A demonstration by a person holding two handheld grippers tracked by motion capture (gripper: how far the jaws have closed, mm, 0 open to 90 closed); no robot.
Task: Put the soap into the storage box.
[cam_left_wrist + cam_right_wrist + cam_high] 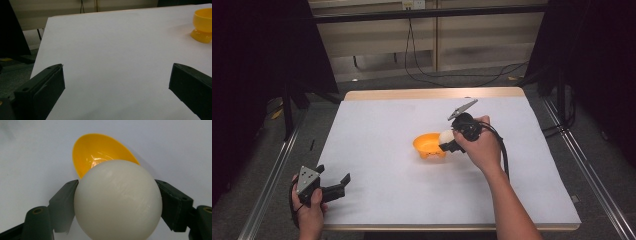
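A small orange bowl stands near the middle of the white table; it also appears as the orange bowl and, far right, as the bowl. My right gripper is shut on a white ball, held just over the bowl's right rim. Both black jaws press the sides of the white ball, with the empty bowl right behind it. At the table's front left corner my left gripper stands open, nothing between its jaws; the left gripper points across bare table.
The white table sheet ends in a wooden edge at front and back. Metal rails run along both sides on the floor. Black cables hang beyond the far edge. Dark curtains stand at left and right.
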